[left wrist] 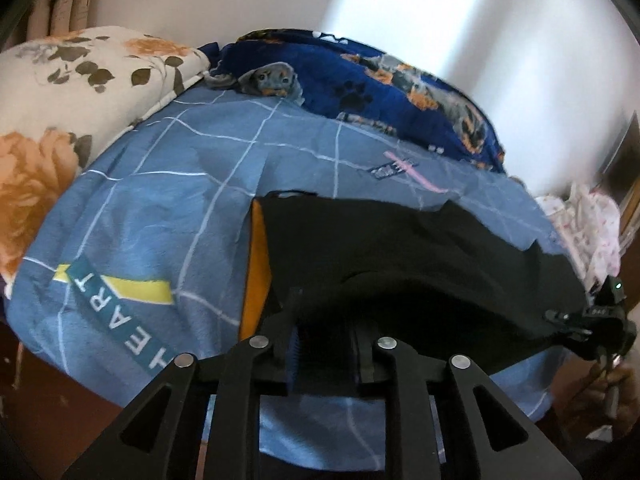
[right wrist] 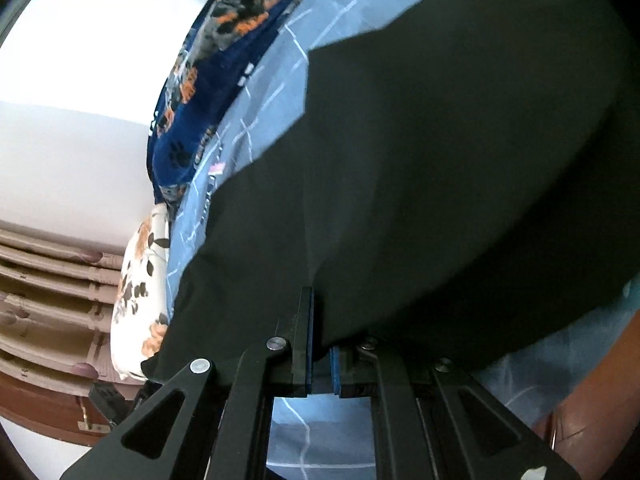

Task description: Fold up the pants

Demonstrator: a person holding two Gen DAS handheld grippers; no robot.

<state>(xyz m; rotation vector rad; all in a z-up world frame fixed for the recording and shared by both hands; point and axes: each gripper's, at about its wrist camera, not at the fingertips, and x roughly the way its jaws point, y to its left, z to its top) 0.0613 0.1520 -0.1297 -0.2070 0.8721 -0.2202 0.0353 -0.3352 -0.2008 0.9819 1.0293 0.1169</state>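
The black pants [left wrist: 400,248] with an orange side stripe [left wrist: 256,276] hang lifted over the blue checked bedspread [left wrist: 160,184]. My left gripper [left wrist: 324,344] is shut on the near edge of the pants. My right gripper [right wrist: 322,344] is shut on another part of the same edge; the black cloth [right wrist: 440,160] fills most of the right wrist view. The right gripper also shows at the far right of the left wrist view [left wrist: 592,316], pinching the cloth's corner. The fingertips are hidden under the fabric.
A floral cream pillow [left wrist: 80,80] lies at the back left of the bed. A dark blue dog-print blanket [left wrist: 380,88] lies along the white wall. A pale patterned cloth [left wrist: 588,220] lies at the right edge. Curtains [right wrist: 52,280] hang beyond the pillow.
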